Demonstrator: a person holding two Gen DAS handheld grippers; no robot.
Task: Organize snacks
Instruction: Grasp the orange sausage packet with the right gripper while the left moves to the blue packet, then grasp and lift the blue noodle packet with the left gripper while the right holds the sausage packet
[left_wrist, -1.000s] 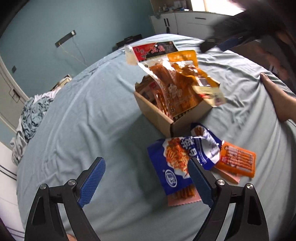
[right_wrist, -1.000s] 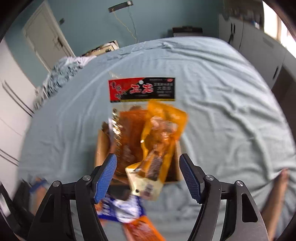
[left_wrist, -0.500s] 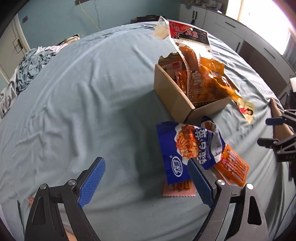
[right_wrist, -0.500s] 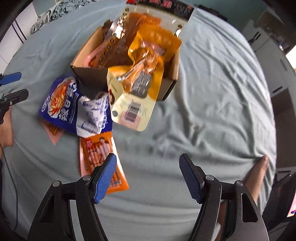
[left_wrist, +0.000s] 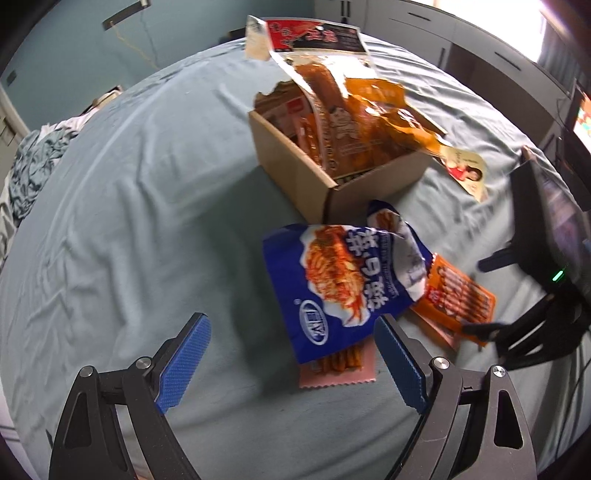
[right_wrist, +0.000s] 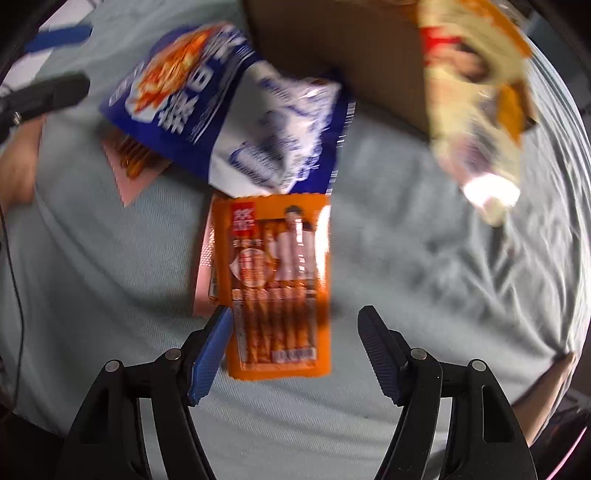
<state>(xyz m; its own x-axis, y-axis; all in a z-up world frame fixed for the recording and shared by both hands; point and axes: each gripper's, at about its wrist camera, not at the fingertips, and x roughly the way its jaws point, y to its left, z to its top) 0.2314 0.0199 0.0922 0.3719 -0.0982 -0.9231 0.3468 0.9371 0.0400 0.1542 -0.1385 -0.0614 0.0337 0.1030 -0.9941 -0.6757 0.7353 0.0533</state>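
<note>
The orange snack packet (right_wrist: 275, 284) lies flat on the bed (right_wrist: 424, 266) in the lower middle of the right wrist view, its near end between the fingers of the right hand-held gripper (right_wrist: 295, 349), which is wide open and holds nothing. A pink packet (right_wrist: 204, 266) lies under it, so I think the jaws can catch both together, or slide on the thin film and pinch the sheet. The blue bag (left_wrist: 343, 284) covers its far end and may be dragged. The cardboard box (left_wrist: 328, 173), upper middle of the left view, is overfull; packets may spill. The left hand-held gripper (left_wrist: 291, 365) is also wide open and empty.
</note>
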